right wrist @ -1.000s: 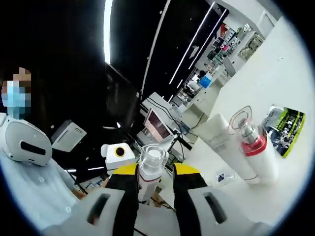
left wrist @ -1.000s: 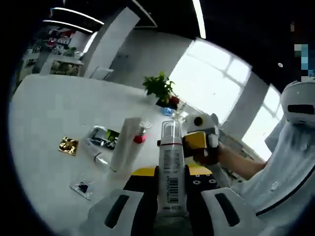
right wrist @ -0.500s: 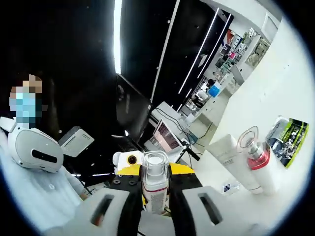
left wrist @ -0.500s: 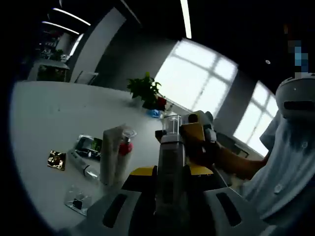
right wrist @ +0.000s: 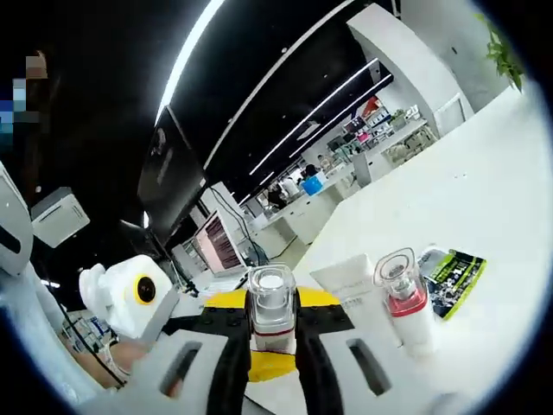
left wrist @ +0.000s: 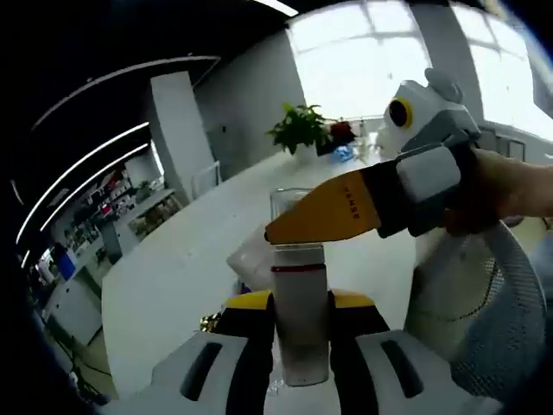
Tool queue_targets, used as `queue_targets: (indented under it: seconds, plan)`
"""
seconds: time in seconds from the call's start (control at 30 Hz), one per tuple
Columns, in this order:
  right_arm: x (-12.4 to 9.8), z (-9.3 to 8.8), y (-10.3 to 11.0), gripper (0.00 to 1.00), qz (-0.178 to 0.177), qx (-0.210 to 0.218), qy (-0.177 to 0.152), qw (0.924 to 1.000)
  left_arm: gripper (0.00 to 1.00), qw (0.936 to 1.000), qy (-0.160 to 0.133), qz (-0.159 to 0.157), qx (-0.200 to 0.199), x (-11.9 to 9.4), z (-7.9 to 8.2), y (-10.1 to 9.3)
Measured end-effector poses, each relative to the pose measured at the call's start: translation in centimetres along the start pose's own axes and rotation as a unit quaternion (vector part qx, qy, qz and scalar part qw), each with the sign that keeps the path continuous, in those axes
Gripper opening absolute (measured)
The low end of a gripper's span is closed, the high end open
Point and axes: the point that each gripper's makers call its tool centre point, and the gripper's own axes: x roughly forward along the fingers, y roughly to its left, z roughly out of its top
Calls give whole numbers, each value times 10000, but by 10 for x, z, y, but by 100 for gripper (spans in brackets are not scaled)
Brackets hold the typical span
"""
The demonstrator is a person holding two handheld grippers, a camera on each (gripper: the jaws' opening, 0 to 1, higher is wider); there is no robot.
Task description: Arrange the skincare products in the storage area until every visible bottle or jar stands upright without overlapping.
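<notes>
Left gripper (left wrist: 294, 346) clamps the body of a white pump bottle (left wrist: 300, 328) held up off the table, while the right gripper (right wrist: 270, 346) pinches the same bottle near its clear cap (right wrist: 270, 294).

Taken left to right in the right gripper view: the left gripper's yellow-ringed body (right wrist: 130, 298), then the held bottle, then a white tube (right wrist: 359, 281), a red-collared pump bottle (right wrist: 404, 303) standing upright on the white table (right wrist: 484, 190), and a green-and-black sachet (right wrist: 454, 268) lying flat. Both tools grip one bottle — if they pull or twist unevenly, the cap could pop off or the bottle could slip and fall onto the standing bottle just beside the tube, toppling it.
</notes>
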Motion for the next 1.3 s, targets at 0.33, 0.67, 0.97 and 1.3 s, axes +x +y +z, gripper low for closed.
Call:
queue_targets:
  seconds: [0.33,0.67,0.97,1.3]
  plan:
    - [-7,-5,8,21,542,176,160,9982,17,9981,-27,-399,-479,-6,-4,-4]
    - [-30,6,22,29,2002,-743,780,9738,17,9395,-511,-2614,-2156,-28,14,-27]
    - [-30,2,54,22,2777,-769,840,9539,18,8994,-692,-3627,-2340,-40,32,-57]
    - [-17,-3,24,18,1339,-944,845,9829,23,9557,-674,-2438,-1502,-16,16,-43]
